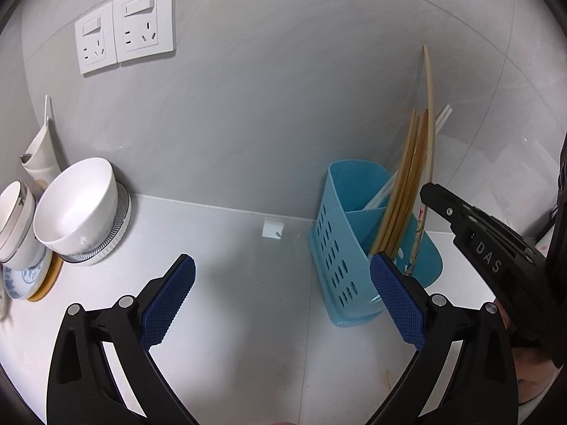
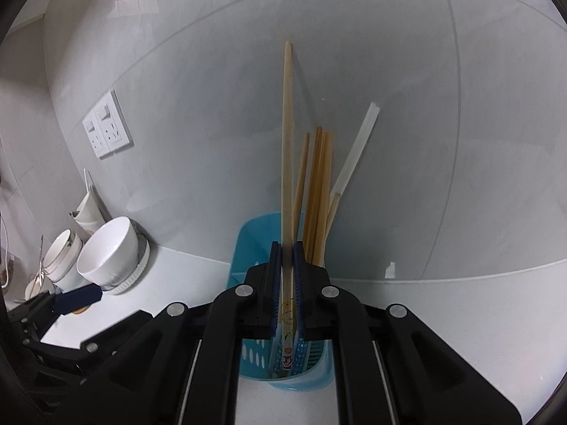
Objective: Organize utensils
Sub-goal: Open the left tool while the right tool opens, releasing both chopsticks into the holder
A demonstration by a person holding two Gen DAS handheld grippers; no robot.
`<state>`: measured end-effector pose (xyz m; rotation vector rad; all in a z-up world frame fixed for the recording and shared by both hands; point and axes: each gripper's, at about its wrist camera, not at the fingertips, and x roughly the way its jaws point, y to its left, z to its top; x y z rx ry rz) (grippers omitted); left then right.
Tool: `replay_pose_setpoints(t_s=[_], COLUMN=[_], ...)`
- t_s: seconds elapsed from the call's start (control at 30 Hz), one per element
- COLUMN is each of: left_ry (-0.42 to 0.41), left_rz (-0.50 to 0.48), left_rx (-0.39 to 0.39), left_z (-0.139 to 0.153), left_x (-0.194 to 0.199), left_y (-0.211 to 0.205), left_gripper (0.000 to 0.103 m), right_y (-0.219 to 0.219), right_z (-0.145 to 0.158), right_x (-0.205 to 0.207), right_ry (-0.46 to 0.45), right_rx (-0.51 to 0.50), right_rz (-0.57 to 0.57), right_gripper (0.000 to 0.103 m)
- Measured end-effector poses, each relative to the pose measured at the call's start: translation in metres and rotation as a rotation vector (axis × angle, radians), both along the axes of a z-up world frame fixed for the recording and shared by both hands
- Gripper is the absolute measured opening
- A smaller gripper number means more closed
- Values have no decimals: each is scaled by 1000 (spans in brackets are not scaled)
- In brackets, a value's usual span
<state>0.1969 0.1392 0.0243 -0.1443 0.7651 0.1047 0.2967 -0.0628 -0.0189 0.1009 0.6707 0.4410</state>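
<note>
Right gripper [image 2: 287, 248] clamped on one long chopstick [image 2: 287, 134], its lower end inside the blue holder [image 2: 255, 233] under the fingers. Left gripper [image 1: 283, 265] wide open, empty; holder just beyond its right finger [image 1: 397, 294].

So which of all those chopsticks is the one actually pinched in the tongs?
The tallest, pale chopstick with cartoon prints low on it; the right tongs clamp it, while the shorter brown chopsticks stand free in the blue holder.

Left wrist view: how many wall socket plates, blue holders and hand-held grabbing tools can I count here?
Wall socket plates: 2
Blue utensil holder: 1
Tools: 2, the left tool and the right tool
Total: 5
</note>
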Motion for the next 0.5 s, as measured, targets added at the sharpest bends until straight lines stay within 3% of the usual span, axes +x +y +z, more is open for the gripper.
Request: replay_pose_setpoints(t_s=[0.17,0.23,0.27,0.33,0.5], left_ry=[6,3,1,-4,-6], left_rz=[6,9,11,11,3], left_rx=[2,3,3,0,-4], left_z=[-3,-1,1,4,9], left_x=[1,-1,-2,-6,-16], left_y=[2,1,0,-2,-14], left_gripper=[97,97,97,97,97], right_y=[3,1,-1,-6,-26], right_z=[1,4,6,10,20], right_x=[-5,-8,-10,-15,-31], right_ry=[-4,-6,-9,-16,-20], right_rx=[-39,-47,-51,-57,-90], right_rz=[7,6,3,-1,-24], right_gripper=[9,19,30,34,59])
